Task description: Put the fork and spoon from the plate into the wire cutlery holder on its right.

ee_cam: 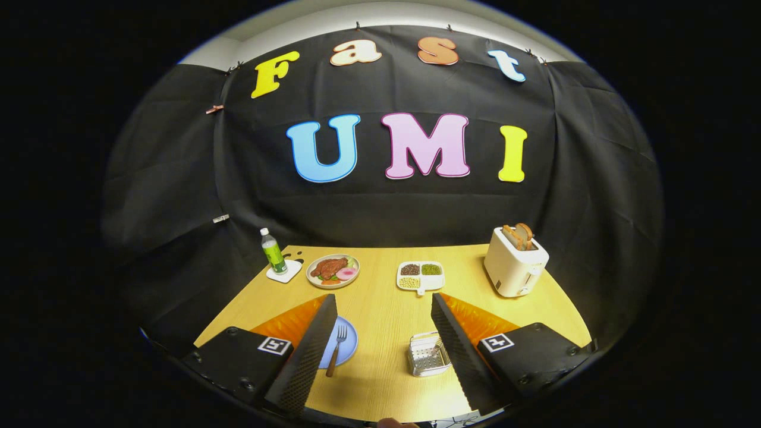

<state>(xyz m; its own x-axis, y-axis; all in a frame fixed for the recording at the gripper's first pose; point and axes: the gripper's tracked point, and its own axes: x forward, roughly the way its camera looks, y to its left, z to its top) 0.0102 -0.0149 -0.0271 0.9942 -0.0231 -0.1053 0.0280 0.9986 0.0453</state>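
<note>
A blue plate (346, 343) lies on the wooden table (380, 315), partly hidden behind the left finger (309, 351). On it rests a fork (336, 351) with a brown handle, tines pointing away from me; a spoon is hidden or cannot be made out. The wire cutlery holder (428, 355) stands to the plate's right, close against the right finger (461, 351). My gripper (384, 303) is open wide above the table, with nothing between its fingers; plate and holder both sit within the span of the fingers.
Beyond the fingers, at the table's back, stand a green bottle (273, 252) on a white coaster, a plate of food (333, 270), a white divided dish of beans (420, 276) and a white toaster (515, 261) with bread in it.
</note>
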